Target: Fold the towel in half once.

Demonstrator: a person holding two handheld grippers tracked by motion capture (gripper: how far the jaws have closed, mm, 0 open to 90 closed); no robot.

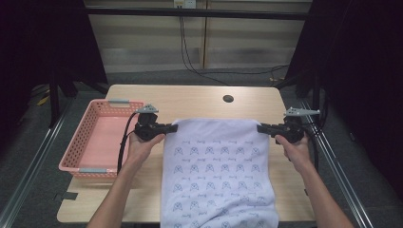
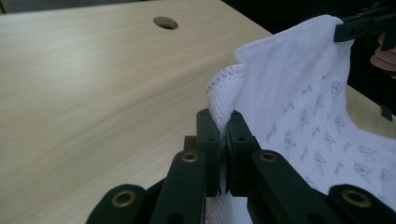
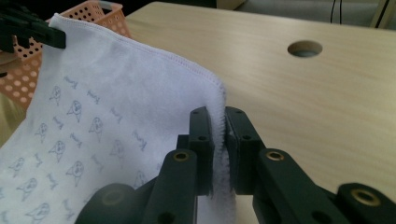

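Towel (image 1: 216, 166), white with small blue print, lies spread on the worktop (image 1: 199, 102) centre, near end hanging over the 6 o'clock edge, far edge lifted. Left claw (image 1: 172, 127) clenched on far left corner, right claw (image 1: 260, 128) clenched on far right corner, edge stretched between them. Left gripper view: jaws pinch the folded hem (image 2: 224, 88), stitching visible, the other claw (image 2: 362, 23) at 1 o'clock holding the opposite corner; cable hole (image 2: 165, 22) at 11 o'clock. Right gripper view: jaws bite the hem edge-on (image 3: 218, 121), hole (image 3: 304, 48) at 1 o'clock. High view adds both hands, left hand (image 1: 142, 142), right hand (image 1: 294, 145), and pink basket (image 1: 76, 147) at 9 o'clock of towel, just beside the left hand; basket (image 3: 98, 14) also peeks at 11 o'clock in right gripper view.
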